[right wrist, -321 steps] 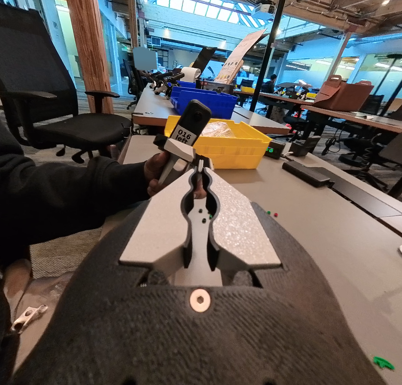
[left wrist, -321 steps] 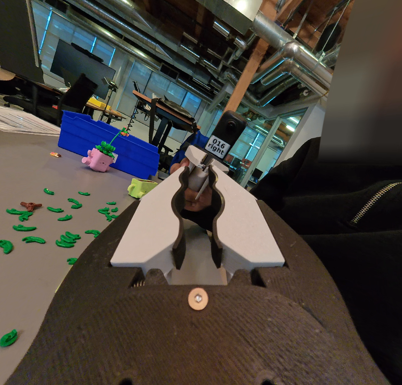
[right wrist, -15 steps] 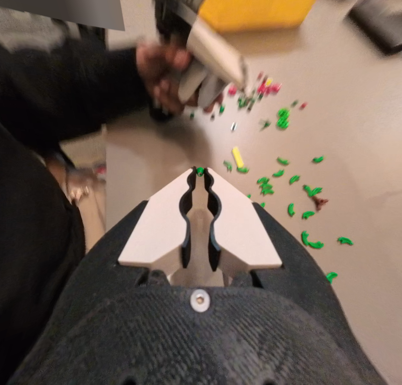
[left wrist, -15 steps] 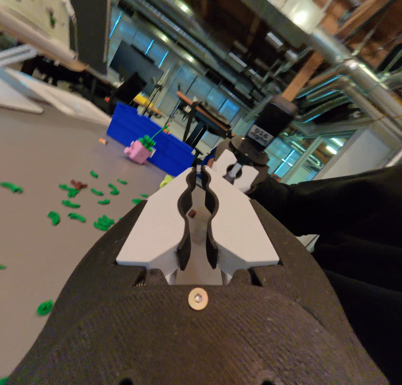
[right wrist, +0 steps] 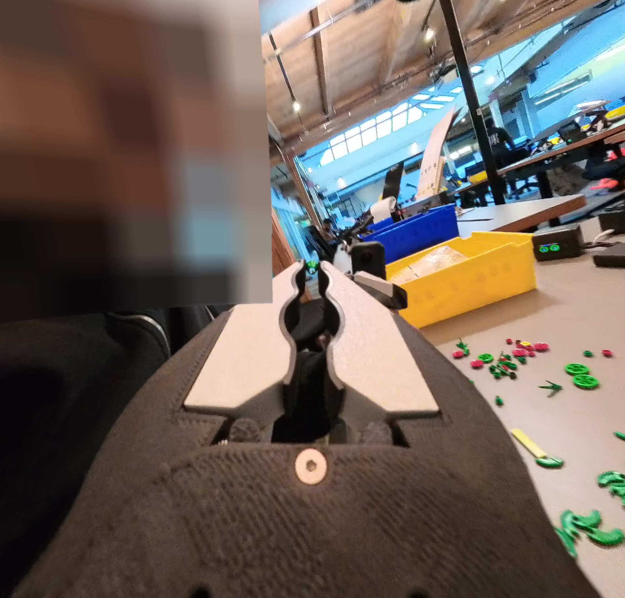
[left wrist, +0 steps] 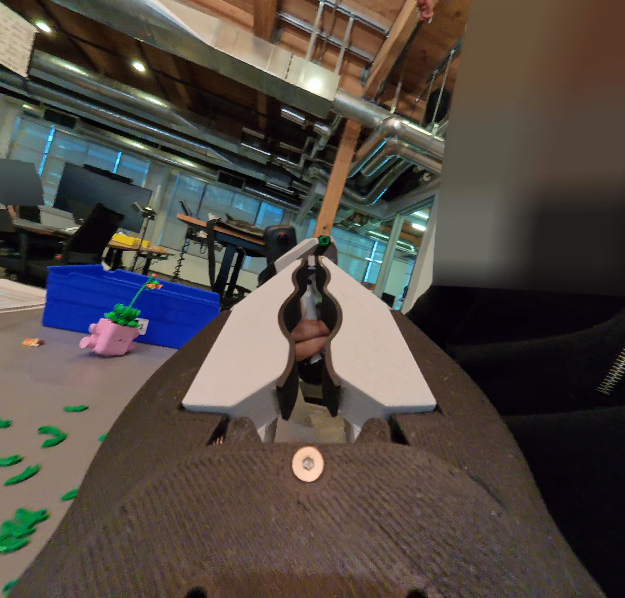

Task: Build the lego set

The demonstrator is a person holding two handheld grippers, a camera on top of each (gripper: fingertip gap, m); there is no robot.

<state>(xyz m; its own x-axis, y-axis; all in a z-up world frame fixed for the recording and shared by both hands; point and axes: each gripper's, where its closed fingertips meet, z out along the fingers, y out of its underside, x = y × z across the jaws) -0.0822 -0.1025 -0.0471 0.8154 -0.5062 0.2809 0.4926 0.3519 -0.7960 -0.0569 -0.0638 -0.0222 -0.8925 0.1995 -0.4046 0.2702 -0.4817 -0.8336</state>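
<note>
Done: 1 pink brick pot with green leaves and stalk [left wrist: 113,335], near the grey worktop's [left wrist: 50,375] far edge. Left: many loose green leaf pieces [right wrist: 593,531]. Right gripper [right wrist: 311,268] pinches a tiny green round stud [right wrist: 311,268]; left gripper [left wrist: 314,264] nearly closed, contents unclear.

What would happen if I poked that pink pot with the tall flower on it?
The pink pot already leans on the table, so it would probably topple. Its thin flower stem looks likely to snap off. Being small plastic bricks, it is probably light and would slide.

I can't make out any writing. A white sheet [left wrist: 13,40] at far left carries print too blurred to read, and a small white tag [left wrist: 143,324] beside the pink pot [left wrist: 110,338] is too small to read.
</note>
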